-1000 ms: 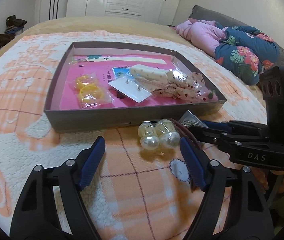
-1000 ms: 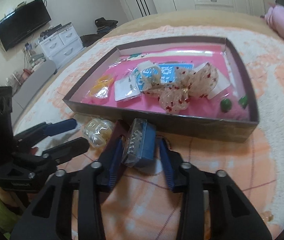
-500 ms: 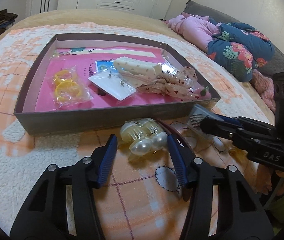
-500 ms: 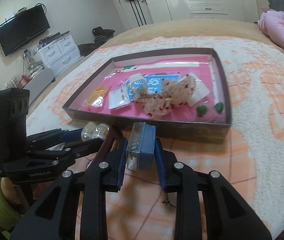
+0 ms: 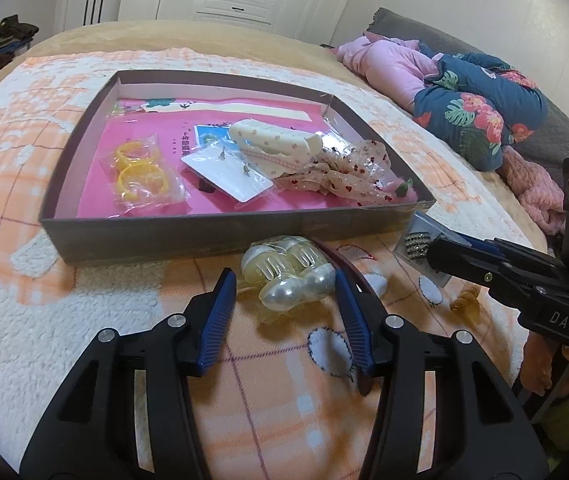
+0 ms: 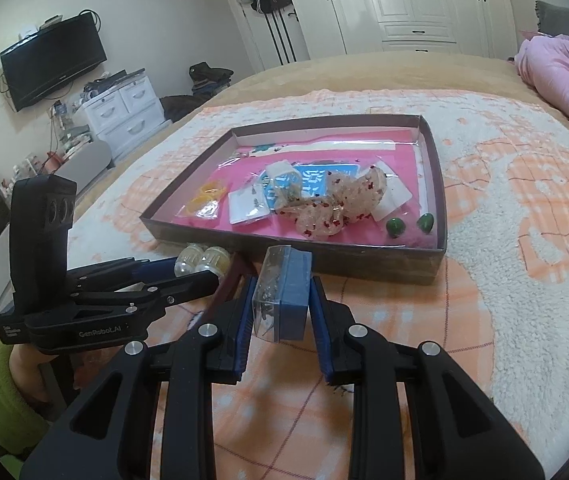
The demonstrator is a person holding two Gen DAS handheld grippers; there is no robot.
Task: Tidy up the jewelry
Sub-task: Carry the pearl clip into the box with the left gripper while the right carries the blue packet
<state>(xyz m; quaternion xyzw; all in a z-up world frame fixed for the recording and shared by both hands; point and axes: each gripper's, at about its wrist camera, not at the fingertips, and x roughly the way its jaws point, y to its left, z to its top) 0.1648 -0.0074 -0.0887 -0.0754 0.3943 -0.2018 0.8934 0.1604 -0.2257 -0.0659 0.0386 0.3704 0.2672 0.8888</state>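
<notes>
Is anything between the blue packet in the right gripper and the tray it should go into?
Only the tray's near wall stands ahead of the blue packet, which the right gripper holds. Past it, the pink floor beside the green beads looks bare.

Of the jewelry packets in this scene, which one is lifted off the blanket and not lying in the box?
The blue-backed clear packet, clamped between the right gripper's jaws. The pearl hair-clip packet lies on the blanket; the yellow-ring packet lies in the box.
</notes>
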